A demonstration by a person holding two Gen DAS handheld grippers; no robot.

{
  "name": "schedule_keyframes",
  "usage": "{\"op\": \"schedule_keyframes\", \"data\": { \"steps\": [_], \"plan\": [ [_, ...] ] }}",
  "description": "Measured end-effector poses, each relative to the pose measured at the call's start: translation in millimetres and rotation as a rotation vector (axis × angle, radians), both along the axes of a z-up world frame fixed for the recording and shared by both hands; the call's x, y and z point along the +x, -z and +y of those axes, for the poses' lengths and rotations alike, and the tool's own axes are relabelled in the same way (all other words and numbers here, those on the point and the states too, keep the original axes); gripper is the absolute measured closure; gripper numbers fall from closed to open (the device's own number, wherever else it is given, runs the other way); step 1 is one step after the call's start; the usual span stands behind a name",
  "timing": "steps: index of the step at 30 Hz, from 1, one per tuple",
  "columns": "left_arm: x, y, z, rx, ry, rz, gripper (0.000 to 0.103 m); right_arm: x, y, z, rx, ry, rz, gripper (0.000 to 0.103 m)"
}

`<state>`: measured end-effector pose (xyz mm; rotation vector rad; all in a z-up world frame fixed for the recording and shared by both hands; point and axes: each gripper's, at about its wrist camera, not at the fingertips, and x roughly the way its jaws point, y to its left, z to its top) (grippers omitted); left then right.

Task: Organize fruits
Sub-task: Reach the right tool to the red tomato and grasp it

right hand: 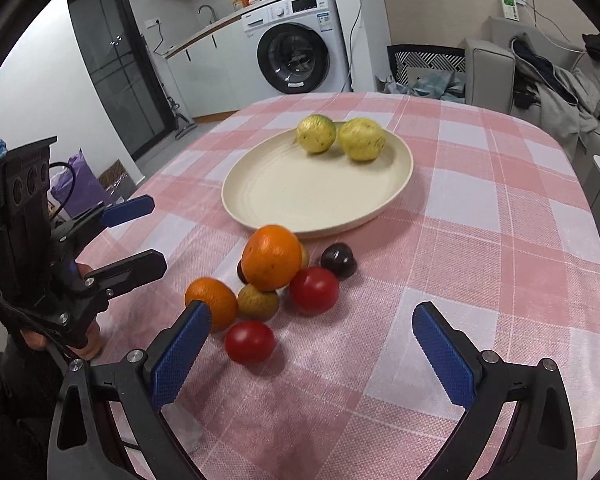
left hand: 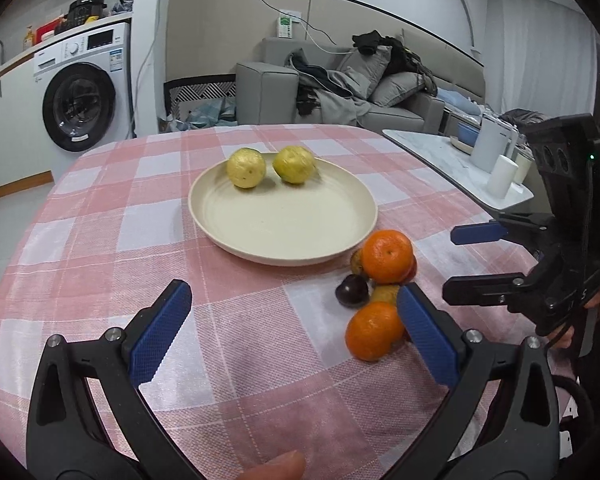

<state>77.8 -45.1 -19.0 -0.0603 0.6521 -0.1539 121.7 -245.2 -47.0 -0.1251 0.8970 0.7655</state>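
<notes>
Where checked tablecloth [left hand: 100, 240] ends, washing machine [left hand: 82, 92] stands.

Woven cloth tablecloth [left hand: 100, 240], matt plate [left hand: 284, 220], glossy tomatoes [right hand: 314, 290].

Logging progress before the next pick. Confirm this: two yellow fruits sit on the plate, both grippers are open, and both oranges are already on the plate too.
Wrong on the oranges. Both oranges lie on the tablecloth in the pile in front of the plate, as the right wrist view shows. The two yellow fruits are on the plate, and the left gripper and right gripper are open.
</notes>
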Motion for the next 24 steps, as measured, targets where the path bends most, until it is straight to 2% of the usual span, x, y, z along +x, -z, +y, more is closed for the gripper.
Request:
{"op": "schedule_keyframes", "data": {
  "steps": [9,12,16,19,22,24],
  "plan": [
    [-1,1,-2,-0.007,0.032,0.004,0.001,-4,12,11,-0.039,-0.056,0.023,0.001],
    [0,2,-1,-0.009,0.035,0.009,0.001,-9,13,16,-0.032,-0.094,0.023,0.006],
    [1,2,-1,-0.011,0.035,0.013,0.001,-14,17,23,-0.038,-0.134,0.034,0.025],
    [2,3,0,-0.010,0.032,0.016,0.001,-16,21,29,-0.047,-0.153,0.039,0.028],
    [3,4,0,-0.011,0.031,0.021,0.001,-20,21,31,-0.048,-0.172,0.038,0.042],
    [3,5,0,-0.011,0.030,0.023,0.001,-23,21,32,-0.047,-0.186,0.034,0.046]
  ]
}}
